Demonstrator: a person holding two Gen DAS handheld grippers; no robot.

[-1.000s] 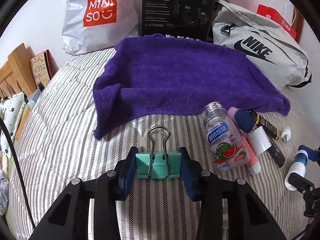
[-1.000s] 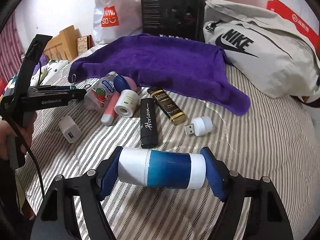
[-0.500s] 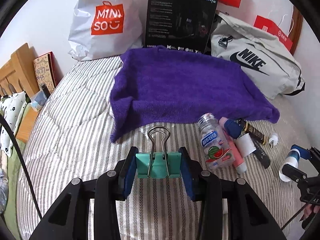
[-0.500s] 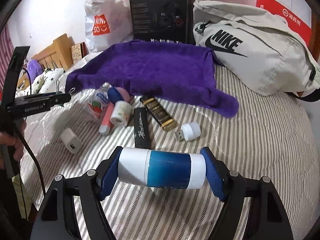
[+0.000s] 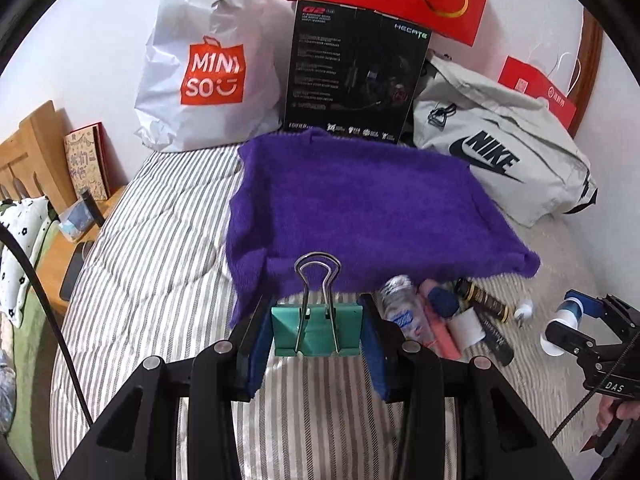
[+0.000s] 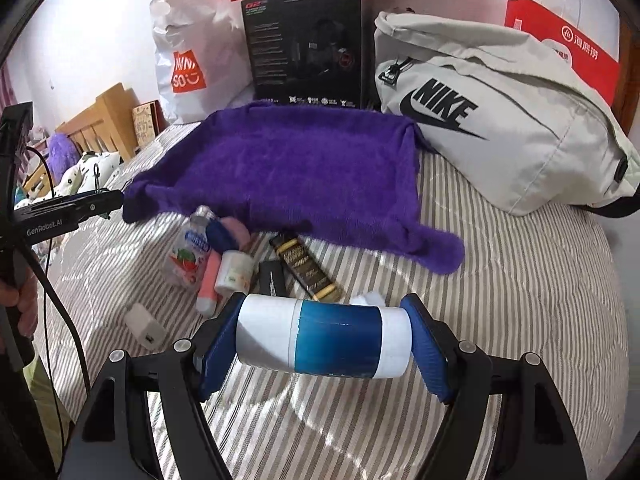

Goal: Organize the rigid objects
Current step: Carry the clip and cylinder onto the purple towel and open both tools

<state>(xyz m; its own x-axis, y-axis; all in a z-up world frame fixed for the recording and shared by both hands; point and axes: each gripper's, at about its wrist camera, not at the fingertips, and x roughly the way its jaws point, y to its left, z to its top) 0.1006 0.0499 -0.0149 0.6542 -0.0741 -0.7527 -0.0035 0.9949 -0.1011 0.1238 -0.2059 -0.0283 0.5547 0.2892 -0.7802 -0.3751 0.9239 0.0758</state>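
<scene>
Both sets of jaws are closed on a load: the left gripper (image 5: 317, 332) clamps a teal binder clip (image 5: 317, 330) by its two sides, wire handles up, and the right gripper (image 6: 325, 338) clamps a blue-and-white cylinder (image 6: 325, 336) end to end, lying crosswise between the blue pads. Reference landmark: the purple towel (image 6: 288, 172) spread on the striped bedcover (image 6: 520, 280). Left of the towel's near corner, the left gripper hangs above the bedcover. Just beside the towel's near edge lies a cluster: a clear bottle with a watermelon label (image 6: 188, 248), a pink tube (image 6: 210, 280), a small white bottle (image 6: 236, 272), a black stick (image 6: 272, 278) and a black-and-gold bar (image 6: 306, 266). A white charger plug (image 6: 144, 326) lies apart, nearer the camera than the cluster. The cylinder is held above the bedcover, in front of the cluster. Right of the towel rests a grey Nike bag (image 6: 500, 132).
</scene>
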